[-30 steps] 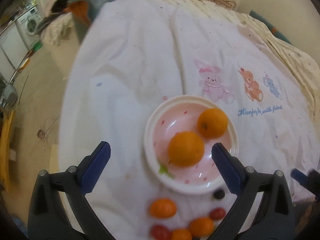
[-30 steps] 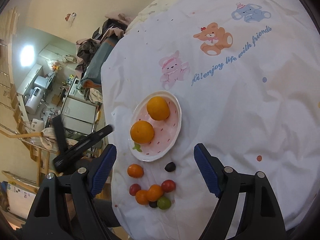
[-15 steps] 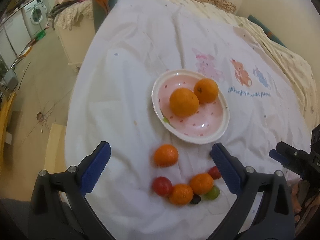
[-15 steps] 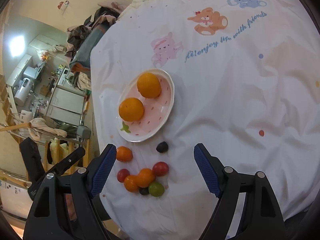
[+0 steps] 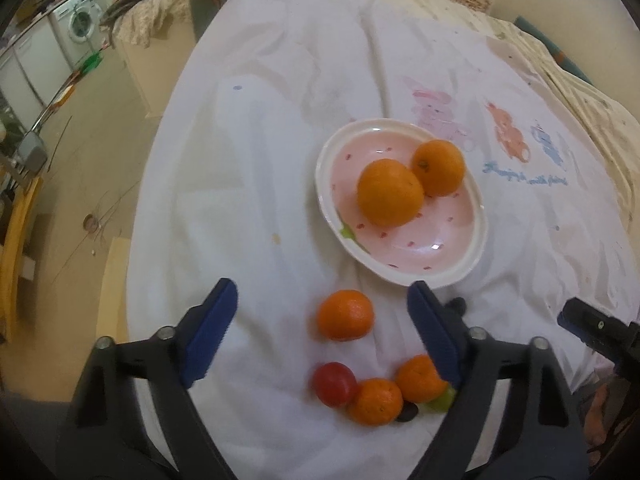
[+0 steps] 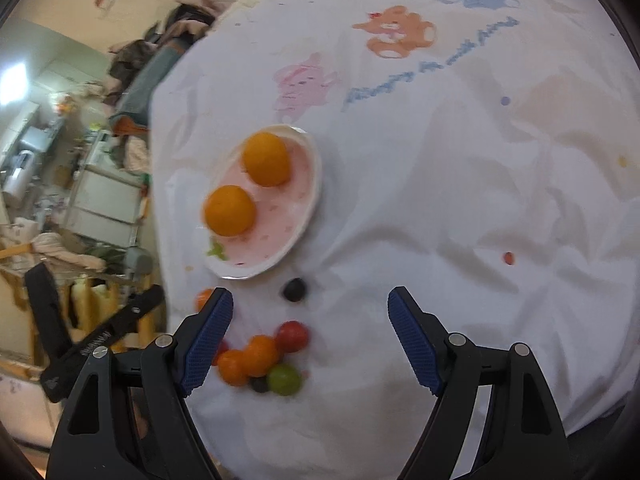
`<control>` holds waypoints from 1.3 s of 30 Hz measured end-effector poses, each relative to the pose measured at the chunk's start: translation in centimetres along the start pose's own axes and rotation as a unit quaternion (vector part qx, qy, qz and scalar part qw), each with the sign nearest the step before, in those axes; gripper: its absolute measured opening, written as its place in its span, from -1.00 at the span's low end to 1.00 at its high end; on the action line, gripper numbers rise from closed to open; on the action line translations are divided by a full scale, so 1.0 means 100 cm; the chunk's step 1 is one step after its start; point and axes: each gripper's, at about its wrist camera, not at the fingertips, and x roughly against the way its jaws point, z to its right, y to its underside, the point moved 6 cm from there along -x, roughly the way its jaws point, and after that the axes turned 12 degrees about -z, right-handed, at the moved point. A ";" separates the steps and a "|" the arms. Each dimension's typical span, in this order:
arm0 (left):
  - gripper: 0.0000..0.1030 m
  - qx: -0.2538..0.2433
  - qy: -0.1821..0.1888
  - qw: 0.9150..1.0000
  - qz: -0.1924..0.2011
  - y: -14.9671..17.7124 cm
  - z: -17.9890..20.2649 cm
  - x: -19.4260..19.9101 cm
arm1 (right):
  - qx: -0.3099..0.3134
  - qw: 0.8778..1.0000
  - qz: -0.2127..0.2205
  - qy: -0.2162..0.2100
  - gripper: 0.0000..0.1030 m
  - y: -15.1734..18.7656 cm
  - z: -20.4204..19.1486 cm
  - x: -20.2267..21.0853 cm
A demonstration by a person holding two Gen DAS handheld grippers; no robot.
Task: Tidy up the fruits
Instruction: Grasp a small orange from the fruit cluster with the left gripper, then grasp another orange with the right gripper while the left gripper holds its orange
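Note:
A pink oval plate [image 5: 320,168] [image 6: 314,196] on the white cloth holds two oranges [image 5: 390,192] [image 6: 230,210]. My left gripper [image 5: 320,292] hangs over a loose mandarin [image 5: 345,315]. Its jaws are closing with the mandarin between them, and the pads are clear of it. Nearer the cloth's edge lies a cluster: a red tomato [image 5: 334,384] [image 6: 293,336], two mandarins [image 5: 376,400] [image 6: 260,354], a green fruit [image 6: 284,379] and a dark grape [image 6: 260,384]. My right gripper [image 6: 310,300] stands open above another dark grape [image 6: 295,289], holding nothing.
The cloth [image 6: 460,200] carries cartoon animal prints and drops off at the left to the floor [image 5: 80,168]. A washing machine [image 5: 82,26] and piled clothes stand beyond. The other gripper's black frame [image 6: 100,340] shows at the left.
The left gripper has drawn back from the plate to the loose mandarin and its jaws have narrowed. The right gripper has dipped closer to the cluster.

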 end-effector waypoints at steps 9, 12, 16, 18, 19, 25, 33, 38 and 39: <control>0.24 -0.011 0.003 0.997 -0.080 0.009 0.012 -0.043 | -0.030 0.999 -0.018 -0.016 0.60 -0.008 0.010 -0.007; 0.22 -0.010 0.008 0.995 -0.100 0.011 0.015 -0.054 | -0.024 0.999 -0.020 -0.009 0.60 -0.010 0.008 -0.009; 0.18 -0.001 0.009 0.994 -0.110 0.013 0.014 -0.061 | -0.030 0.999 -0.017 -0.006 0.60 -0.011 0.011 -0.008; 0.08 -0.001 0.009 0.994 -0.108 0.013 0.014 -0.061 | -0.040 0.999 -0.019 -0.012 0.60 -0.012 0.015 -0.008; -0.01 -0.002 0.009 0.994 -0.107 0.014 0.014 -0.061 | -0.045 0.999 -0.019 -0.014 0.60 -0.012 0.016 -0.008; -0.32 -0.023 0.012 0.995 -0.101 0.015 0.018 -0.053 | -0.048 0.999 -0.020 -0.011 0.60 -0.011 0.018 -0.008; -0.33 -0.015 0.020 0.999 -0.048 0.010 0.015 -0.016 | -0.038 0.999 -0.038 -0.006 0.60 -0.005 0.018 -0.015; -0.33 -0.011 0.018 1.000 -0.022 0.004 0.013 -0.002 | -0.022 0.995 -0.092 -0.023 0.50 0.010 0.005 -0.037; -0.33 -0.011 0.019 1.000 -0.019 0.003 0.013 0.000 | -0.018 0.994 -0.103 -0.024 0.37 0.013 0.000 -0.040</control>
